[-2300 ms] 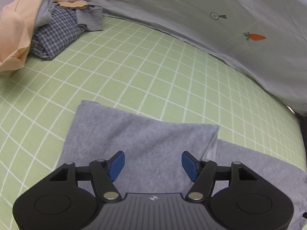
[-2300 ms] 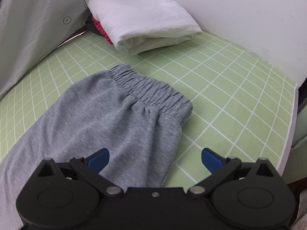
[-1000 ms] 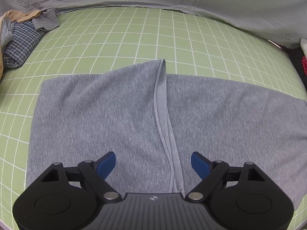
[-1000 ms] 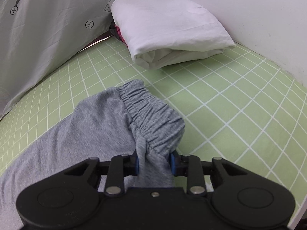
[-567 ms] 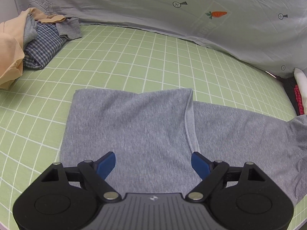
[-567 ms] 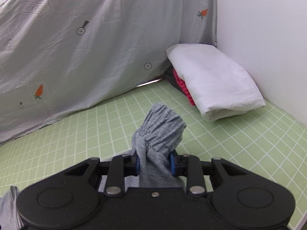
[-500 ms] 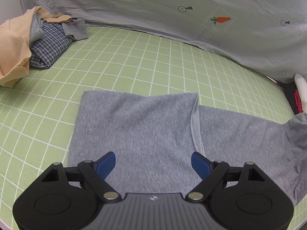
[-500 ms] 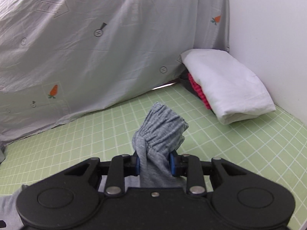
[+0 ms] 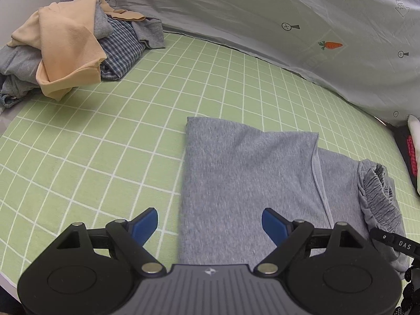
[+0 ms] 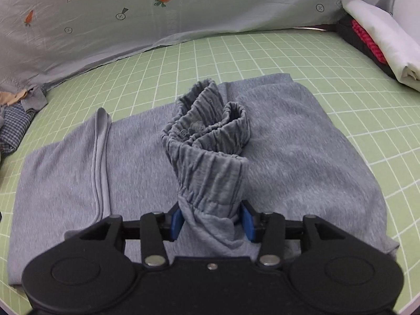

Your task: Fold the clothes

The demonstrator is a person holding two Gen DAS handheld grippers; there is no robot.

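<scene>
Right gripper (image 10: 211, 220) body hides the pants' (image 10: 302, 157) near edge, pile (image 9: 60, 52) cut off at the left edge, red item (image 10: 367, 42) mostly buried under white cloth (image 10: 388, 36).

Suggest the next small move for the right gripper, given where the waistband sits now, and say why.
Probably lower and open the right gripper to lay the elastic waistband flat. It is clamped on the bunched waistband, already carried over the folded legs of the grey trousers. The left gripper is open above the folded end, holding nothing, so it could then smooth the fold.
</scene>
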